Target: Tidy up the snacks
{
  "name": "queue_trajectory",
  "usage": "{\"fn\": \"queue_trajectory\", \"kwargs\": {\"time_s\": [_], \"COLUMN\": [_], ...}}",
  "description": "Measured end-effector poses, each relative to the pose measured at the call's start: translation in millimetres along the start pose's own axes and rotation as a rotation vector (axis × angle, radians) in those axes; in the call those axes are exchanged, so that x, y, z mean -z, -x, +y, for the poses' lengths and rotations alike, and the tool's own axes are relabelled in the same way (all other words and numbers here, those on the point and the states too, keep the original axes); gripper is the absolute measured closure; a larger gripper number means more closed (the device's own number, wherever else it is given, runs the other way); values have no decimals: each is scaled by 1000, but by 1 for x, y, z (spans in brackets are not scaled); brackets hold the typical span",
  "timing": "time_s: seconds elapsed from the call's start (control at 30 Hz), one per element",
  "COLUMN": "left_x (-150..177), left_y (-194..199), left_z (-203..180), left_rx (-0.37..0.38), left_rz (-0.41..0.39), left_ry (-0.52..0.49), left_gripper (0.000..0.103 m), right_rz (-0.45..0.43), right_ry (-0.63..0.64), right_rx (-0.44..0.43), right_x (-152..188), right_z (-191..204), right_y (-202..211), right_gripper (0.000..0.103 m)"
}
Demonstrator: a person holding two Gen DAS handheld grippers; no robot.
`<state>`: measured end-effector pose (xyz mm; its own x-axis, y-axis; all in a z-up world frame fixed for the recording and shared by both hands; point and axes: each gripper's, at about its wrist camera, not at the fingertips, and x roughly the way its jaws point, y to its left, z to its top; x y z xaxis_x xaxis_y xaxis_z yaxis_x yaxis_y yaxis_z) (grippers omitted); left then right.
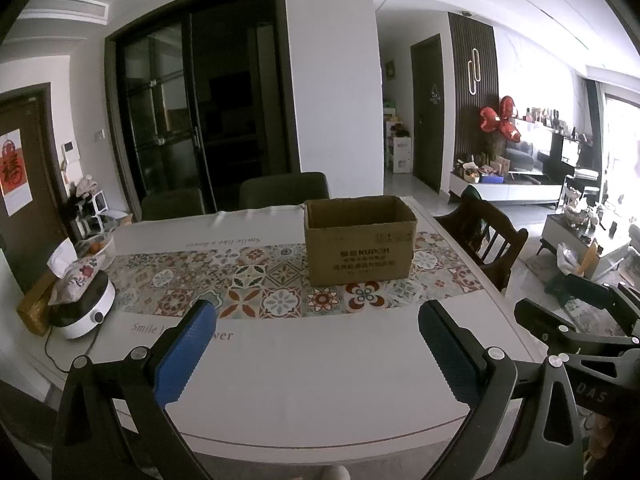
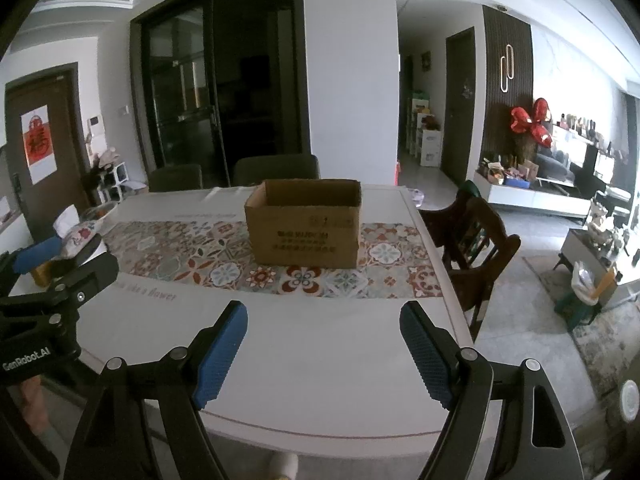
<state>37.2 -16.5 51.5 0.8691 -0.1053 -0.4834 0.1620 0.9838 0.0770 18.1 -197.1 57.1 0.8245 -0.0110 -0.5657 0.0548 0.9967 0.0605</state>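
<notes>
An open brown cardboard box [image 1: 359, 240] stands upright on the patterned table runner, at the far middle of the table; it also shows in the right wrist view [image 2: 306, 224]. Its inside is hidden from here. No snacks show on the table. My left gripper [image 1: 318, 320] is open and empty, held above the table's near edge. My right gripper [image 2: 324, 322] is open and empty, beside the left one, also above the near edge. Both point toward the box, well short of it.
The white table [image 1: 300, 380] carries a tiled runner [image 1: 256, 280]. At its left end sit a white round appliance [image 1: 86, 316] with a floral pouch on it and a basket [image 1: 98, 246]. A wooden chair [image 2: 476, 248] stands at the right side, two dark chairs [image 1: 284, 190] behind.
</notes>
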Motion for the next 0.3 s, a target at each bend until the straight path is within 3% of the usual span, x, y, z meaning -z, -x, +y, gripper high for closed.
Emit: {"fn": "queue_trajectory", "kwargs": {"time_s": [0.3], "left_x": [6], "left_y": [13], "left_z": [-1], "left_rx": [8], "left_rz": [0], "left_ry": [7], "left_gripper": [0], "right_rz": [1], "right_ry": [-2], "right_rx": [2], "right_x": [1], "right_z": [0], "right_y": [0], "right_gripper": [24]}}
